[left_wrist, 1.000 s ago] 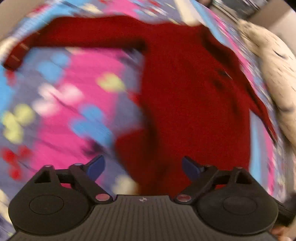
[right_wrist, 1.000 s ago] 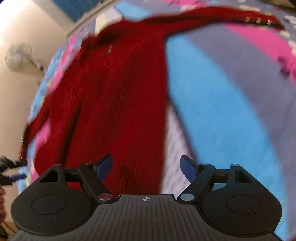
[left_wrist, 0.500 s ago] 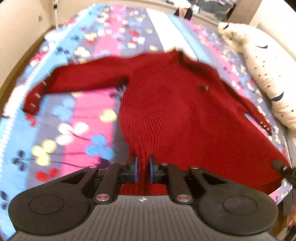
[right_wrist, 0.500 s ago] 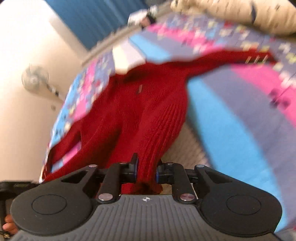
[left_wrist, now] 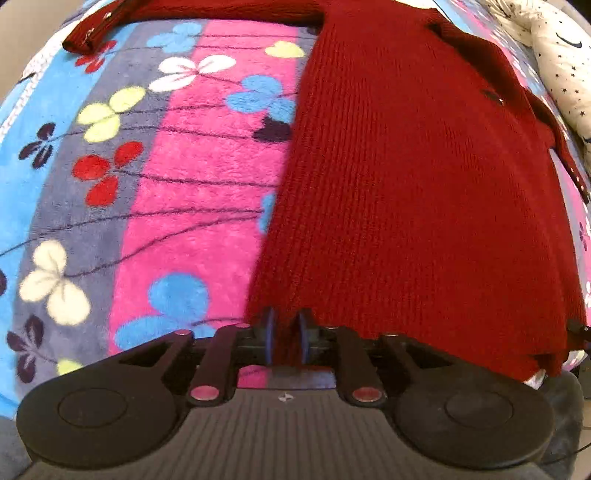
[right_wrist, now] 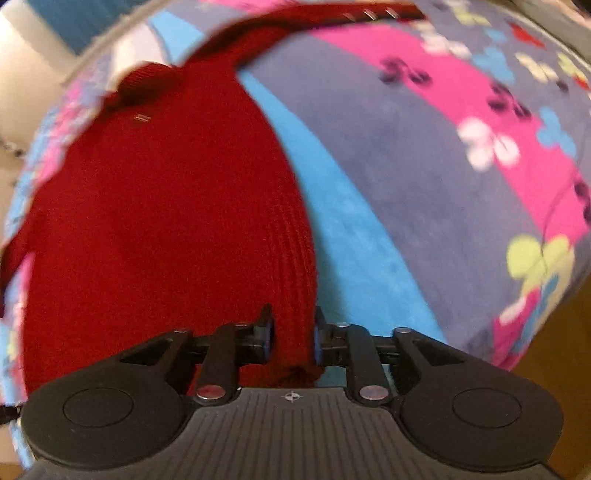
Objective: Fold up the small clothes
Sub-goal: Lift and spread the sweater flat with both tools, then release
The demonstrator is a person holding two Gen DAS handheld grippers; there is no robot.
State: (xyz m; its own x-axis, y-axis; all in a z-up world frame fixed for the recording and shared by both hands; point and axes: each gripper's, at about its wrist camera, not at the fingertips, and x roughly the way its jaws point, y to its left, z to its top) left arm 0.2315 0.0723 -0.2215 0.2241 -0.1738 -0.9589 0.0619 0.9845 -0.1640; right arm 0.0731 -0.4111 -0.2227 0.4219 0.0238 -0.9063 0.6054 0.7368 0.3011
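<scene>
A red knit sweater (left_wrist: 413, 192) lies spread on the flowered blanket (left_wrist: 192, 177), with one sleeve (left_wrist: 110, 22) stretched to the far left. My left gripper (left_wrist: 286, 341) holds the sweater's near hem at its left corner. Its jaws are opening, and red knit still fills the narrow gap between the pads. In the right wrist view the sweater (right_wrist: 166, 206) reaches away from my right gripper (right_wrist: 291, 339), which has the hem's right corner between its pads. Those jaws are opening too, with the fabric touching both pads. The other sleeve (right_wrist: 332, 22) runs along the top.
The fleece blanket (right_wrist: 424, 155) has blue, grey and pink stripes and covers the bed. A cream star-print pillow (left_wrist: 561, 62) lies at the far right. The bed's edge drops off at the lower right (right_wrist: 546, 369).
Both grippers went from wide open to closed on the sweater's hem. They have since come down close to the blanket, and the sweater now lies flatter and fills more of each view.
</scene>
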